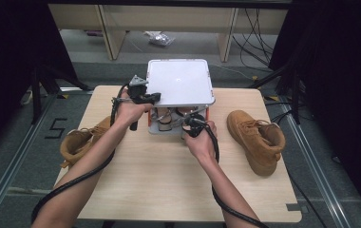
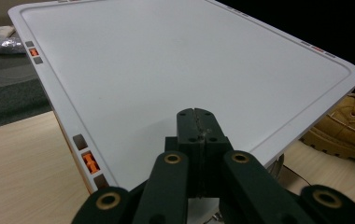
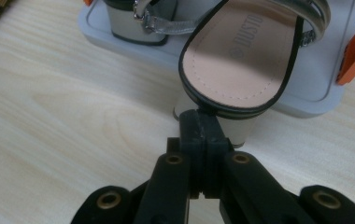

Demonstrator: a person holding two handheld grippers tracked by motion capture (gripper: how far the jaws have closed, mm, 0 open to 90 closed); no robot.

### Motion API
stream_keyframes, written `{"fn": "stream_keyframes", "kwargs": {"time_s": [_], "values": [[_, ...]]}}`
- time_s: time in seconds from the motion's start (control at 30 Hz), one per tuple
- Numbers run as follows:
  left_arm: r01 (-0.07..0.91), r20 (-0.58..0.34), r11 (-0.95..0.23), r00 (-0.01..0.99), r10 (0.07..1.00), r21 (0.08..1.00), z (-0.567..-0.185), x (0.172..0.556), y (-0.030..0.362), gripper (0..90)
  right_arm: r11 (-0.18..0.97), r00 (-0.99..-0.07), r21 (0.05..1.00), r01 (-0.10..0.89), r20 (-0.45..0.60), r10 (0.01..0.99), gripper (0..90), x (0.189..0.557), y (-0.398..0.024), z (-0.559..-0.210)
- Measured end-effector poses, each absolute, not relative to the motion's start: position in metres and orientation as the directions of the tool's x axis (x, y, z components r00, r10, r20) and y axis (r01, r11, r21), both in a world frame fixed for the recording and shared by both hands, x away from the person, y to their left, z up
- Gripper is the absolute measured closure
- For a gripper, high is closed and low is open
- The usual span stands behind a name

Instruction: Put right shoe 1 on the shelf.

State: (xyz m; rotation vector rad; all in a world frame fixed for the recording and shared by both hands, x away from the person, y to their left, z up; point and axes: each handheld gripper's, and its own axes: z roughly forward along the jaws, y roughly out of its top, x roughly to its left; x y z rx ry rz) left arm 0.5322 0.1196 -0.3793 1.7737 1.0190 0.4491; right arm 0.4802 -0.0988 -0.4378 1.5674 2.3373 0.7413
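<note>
- the white rack (image 1: pixel 180 81) stands mid-table at the far edge; its top shelf roofs the lower tier, leaving a low slot crowded with sandals (image 1: pixel 165 118).
- left of the rack a tan boot (image 1: pixel 81 141) blocks the table edge; right of it, another boot (image 1: pixel 257 140).
- in front of the rack, the bare tabletop (image 1: pixel 169 180) is open between the forearms.

The high view looked down and forward over the table (image 1: pixel 169 185) from the person's side, well above it. The left gripper view sat close behind its claw (image 2: pixel 196 122), facing across the rack's white top (image 2: pixel 175 65). The right gripper view looked down past its claw (image 3: pixel 199 126) at a sandal (image 3: pixel 241 56) just beyond. All shared the rack.
</note>
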Motion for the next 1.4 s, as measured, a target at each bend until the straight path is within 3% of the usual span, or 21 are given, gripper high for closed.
{"fn": "stream_keyframes", "kwargs": {"time_s": [0.67, 1.4], "values": [[0.436, -0.148, -0.149, 0.575, 0.805, 0.888, -0.379, 0.532, 0.120, 89.8, 0.271, -0.344, 0.594, 0.757, 0.010, 0.939, 90.0, 0.498, -0.095, -0.450], [0.437, -0.155, -0.141, 0.575, 0.803, 0.889, -0.379, 0.532, 0.119, 89.7, 0.294, -0.362, 0.635, 0.714, -0.026, 0.932, 90.0, 0.514, -0.084, -0.466]]}}
